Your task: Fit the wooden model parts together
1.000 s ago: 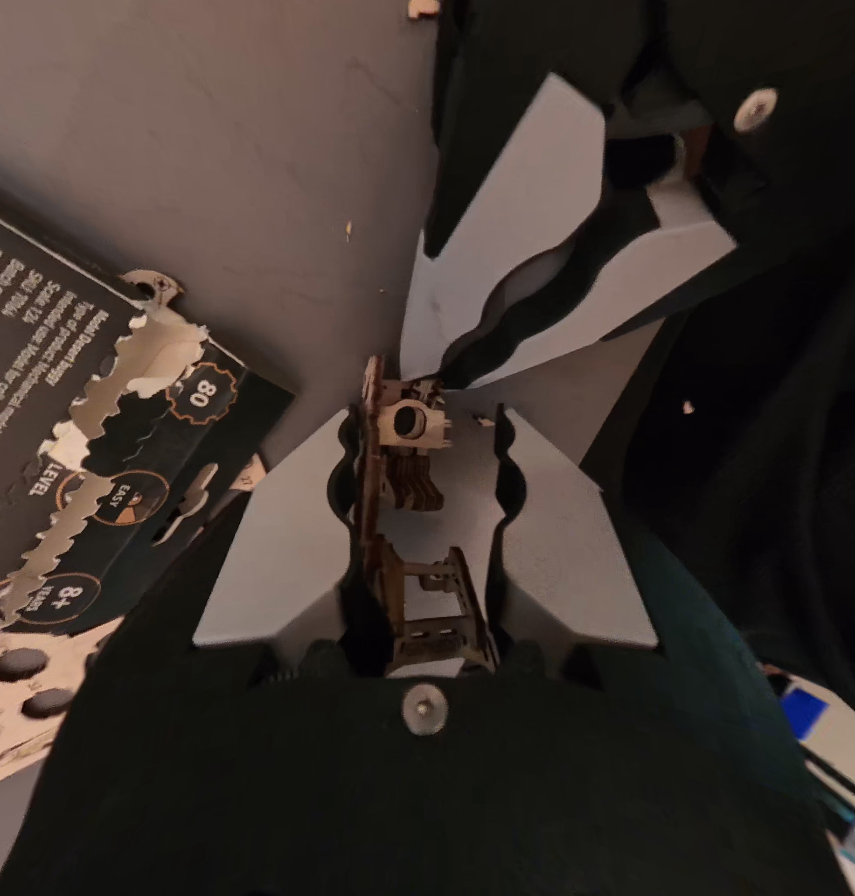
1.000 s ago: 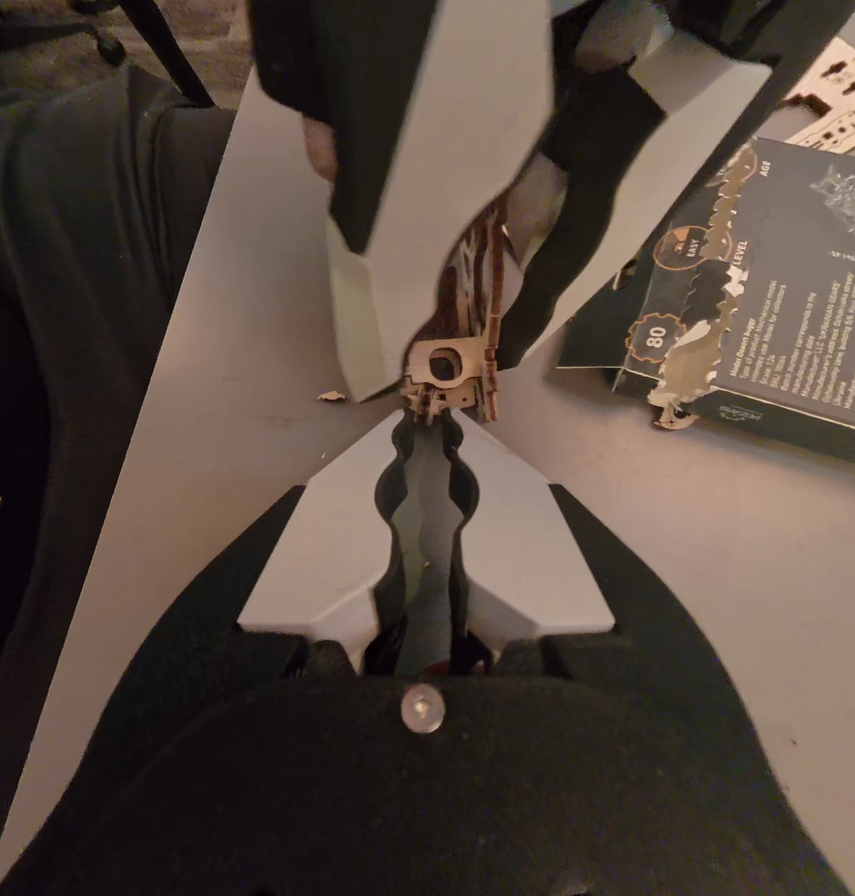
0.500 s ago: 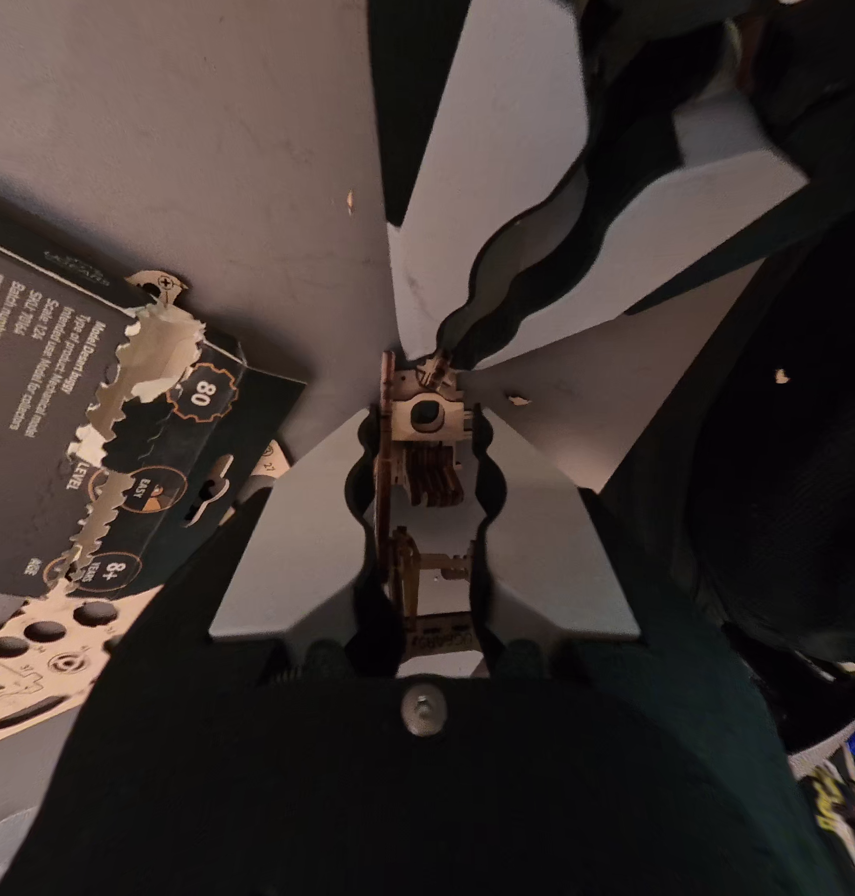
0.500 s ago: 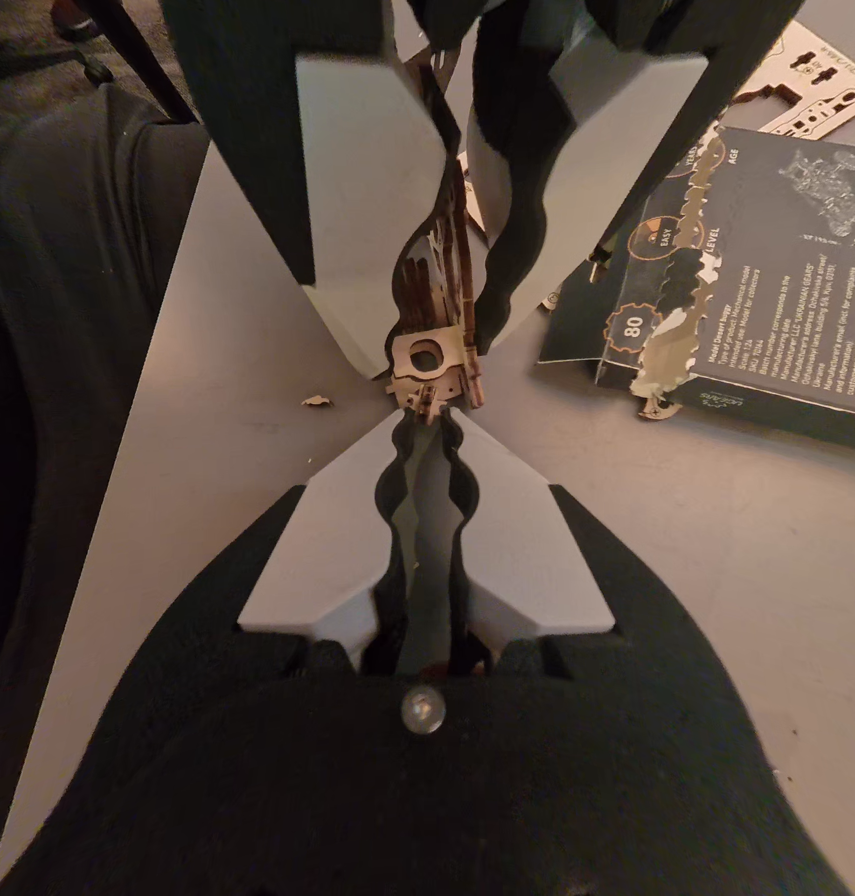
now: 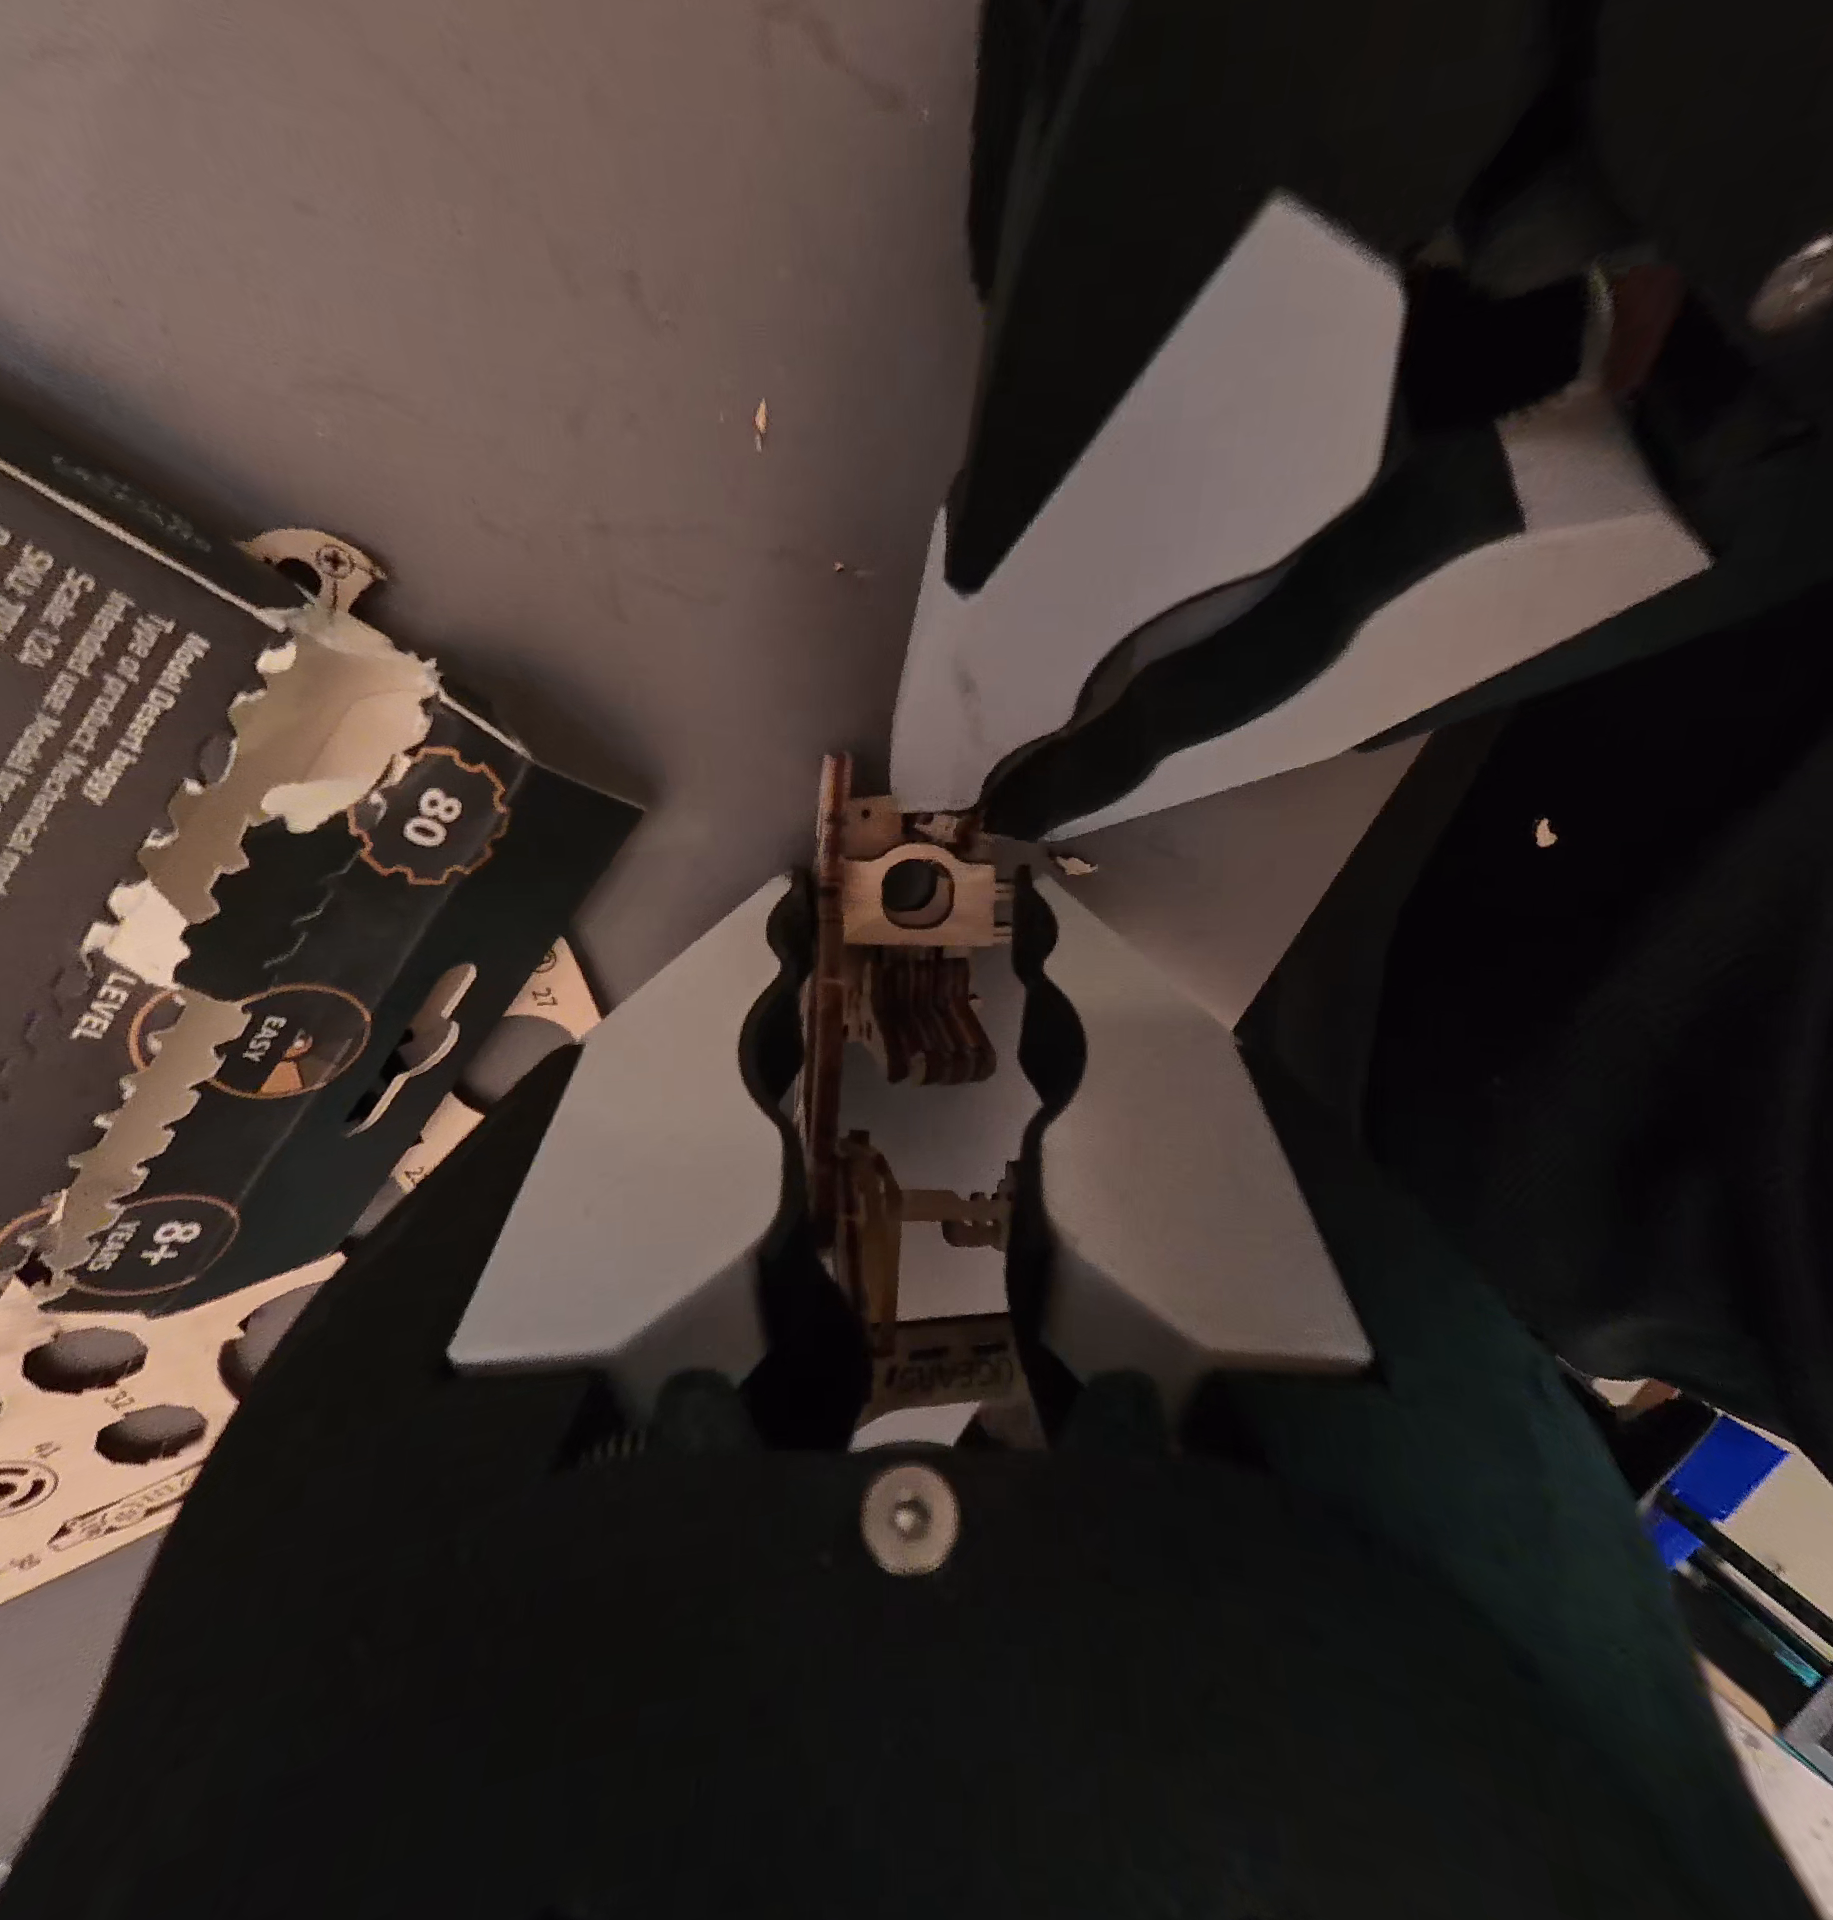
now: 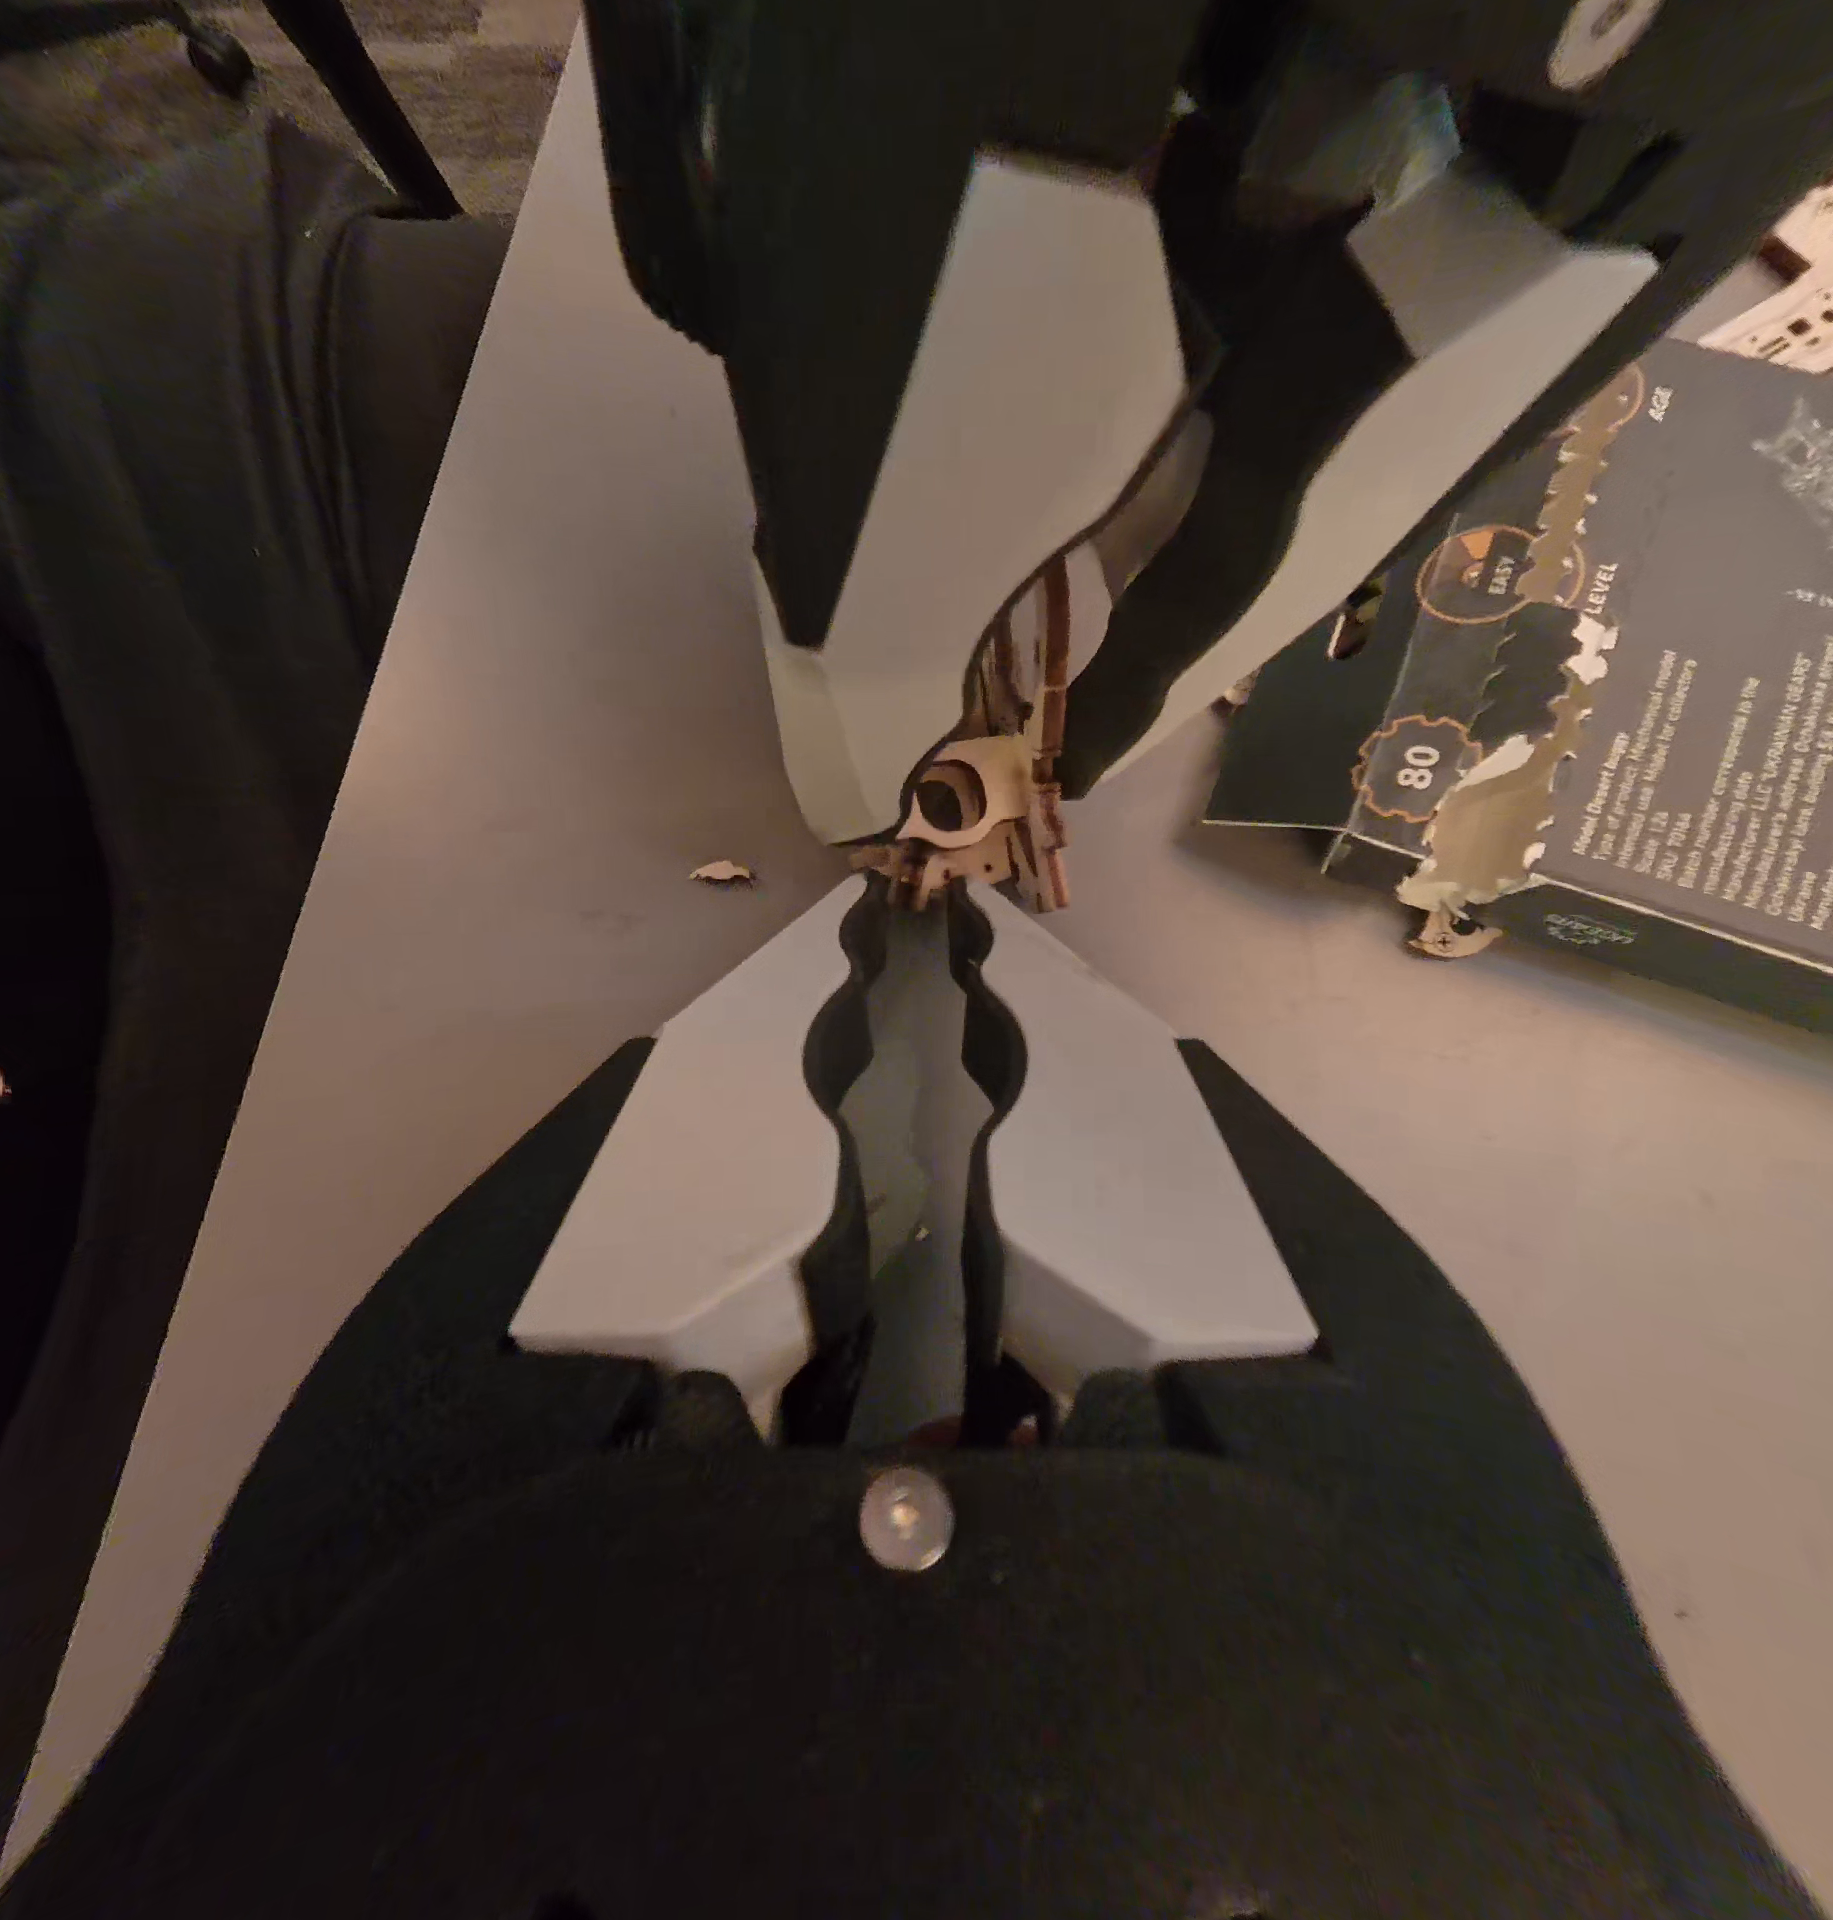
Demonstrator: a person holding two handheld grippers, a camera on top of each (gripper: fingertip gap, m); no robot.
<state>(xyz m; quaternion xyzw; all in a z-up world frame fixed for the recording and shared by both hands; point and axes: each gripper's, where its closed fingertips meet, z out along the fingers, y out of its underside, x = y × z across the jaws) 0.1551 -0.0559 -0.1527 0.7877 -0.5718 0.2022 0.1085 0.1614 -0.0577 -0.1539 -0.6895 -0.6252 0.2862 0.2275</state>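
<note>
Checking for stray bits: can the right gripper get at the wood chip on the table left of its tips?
Probably not yet. The wood chip lies in the open on the table, but the right gripper is pinching a small piece at the wooden model, which the left gripper holds.

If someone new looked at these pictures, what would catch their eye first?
Most striking is the small wooden model, clamped between the left gripper fingers at the centre. The right gripper meets it tip to tip, pinching a tiny wooden piece against the model's end. Beside them on the grey table lies a dark box with a torn edge.
</note>
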